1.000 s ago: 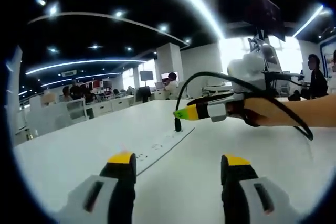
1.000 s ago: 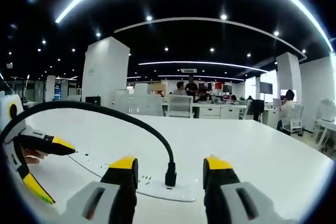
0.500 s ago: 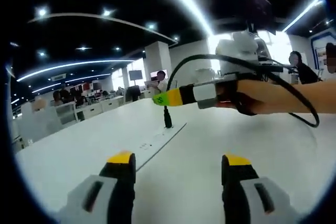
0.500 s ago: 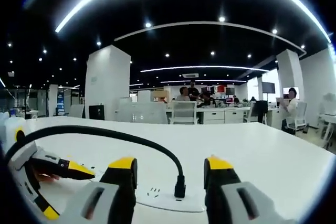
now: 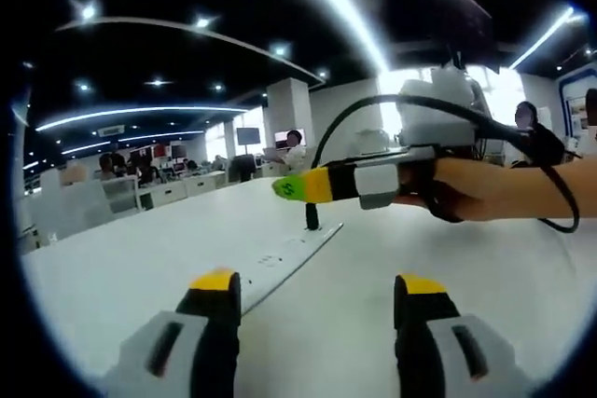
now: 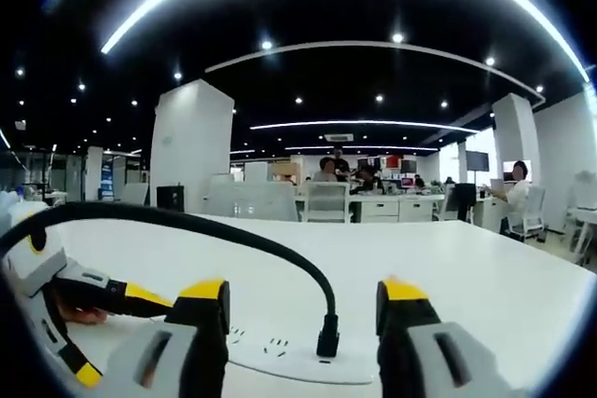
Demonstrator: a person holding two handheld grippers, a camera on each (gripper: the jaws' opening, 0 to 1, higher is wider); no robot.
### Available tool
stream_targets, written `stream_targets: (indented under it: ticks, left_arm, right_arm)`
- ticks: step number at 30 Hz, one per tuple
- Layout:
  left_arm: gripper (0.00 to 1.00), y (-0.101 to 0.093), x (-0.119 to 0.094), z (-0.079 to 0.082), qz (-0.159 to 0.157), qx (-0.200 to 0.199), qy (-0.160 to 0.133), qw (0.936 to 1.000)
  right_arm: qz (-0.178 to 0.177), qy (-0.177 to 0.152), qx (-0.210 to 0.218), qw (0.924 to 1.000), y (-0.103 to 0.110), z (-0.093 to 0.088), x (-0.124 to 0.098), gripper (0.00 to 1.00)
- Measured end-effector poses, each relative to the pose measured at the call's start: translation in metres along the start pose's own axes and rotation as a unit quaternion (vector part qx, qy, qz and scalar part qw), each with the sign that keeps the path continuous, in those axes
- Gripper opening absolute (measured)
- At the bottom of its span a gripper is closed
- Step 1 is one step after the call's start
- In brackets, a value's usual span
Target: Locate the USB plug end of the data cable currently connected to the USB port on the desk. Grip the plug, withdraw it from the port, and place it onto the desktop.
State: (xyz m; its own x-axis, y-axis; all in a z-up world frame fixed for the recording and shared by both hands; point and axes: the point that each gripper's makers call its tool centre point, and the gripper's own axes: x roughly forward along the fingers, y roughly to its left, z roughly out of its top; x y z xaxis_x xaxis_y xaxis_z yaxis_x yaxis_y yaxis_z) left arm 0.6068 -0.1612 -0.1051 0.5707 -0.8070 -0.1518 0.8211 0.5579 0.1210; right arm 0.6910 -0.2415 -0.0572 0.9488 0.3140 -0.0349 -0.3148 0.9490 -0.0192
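In the right gripper view, the right gripper (image 6: 303, 297) is held low over the white desk (image 6: 485, 286) with its two yellow-tipped jaws set wide apart and nothing gripped between them. The black plug (image 6: 327, 336) is seen between the jaws but beyond their tips, standing upright and seated in the flat white socket strip (image 6: 298, 363) that lies on the desk. The black cable (image 6: 187, 222) rises from the plug, arches over and runs off toward the left edge of the view, where the left gripper (image 6: 89, 319) and a hand behind it are visible, its jaws spread.

In the left gripper view, the left gripper (image 5: 317, 286) is shown with its jaws parted and empty above the desk (image 5: 140, 267). The socket strip (image 5: 284, 263) runs away from the camera toward the middle of the desk, and the plug (image 5: 312, 216) stands at its far end. The right gripper (image 5: 308, 186) enters from the right, held by a hand (image 5: 457, 190), its tip poised just above the plug; contact cannot be confirmed. Office desks, chairs and seated people are visible in the background.
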Motion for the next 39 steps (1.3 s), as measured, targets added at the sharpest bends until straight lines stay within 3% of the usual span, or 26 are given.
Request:
stream_targets:
  ticks: [4, 8, 14, 20, 31, 39]
  left_arm:
    - [0.67, 0.000, 0.002, 0.000, -0.001, -0.004, -0.002, 1.0000]
    - [0.67, 0.000, 0.001, 0.002, 0.000, -0.013, -0.007, 0.9999]
    - [0.67, -0.005, 0.003, 0.000, -0.004, -0.008, -0.004, 0.9999]
    - [0.67, -0.004, 0.002, 0.003, -0.004, -0.024, -0.013, 0.9996]
    - [0.67, -0.005, 0.004, 0.001, -0.005, -0.032, -0.019, 0.9993]
    - [0.67, -0.005, 0.005, 0.000, -0.005, -0.033, -0.019, 0.9993]
  right_arm:
    - [-0.006, 0.008, -0.010, 0.9999, -0.004, -0.002, 0.005, 0.70]
    - [-0.016, -0.009, 0.006, 0.9998, -0.007, 0.001, 0.008, 0.76]
    - [-0.024, -0.017, -0.001, 0.9996, -0.006, -0.001, 0.008, 0.72]
    - [-0.031, -0.014, -0.001, 0.9994, -0.008, -0.006, 0.009, 0.57]
    - [-0.041, -0.010, 0.028, 0.9987, -0.018, -0.007, 0.011, 0.44]
    - [-0.031, -0.006, 0.028, 0.9991, -0.013, -0.011, 0.011, 0.35]
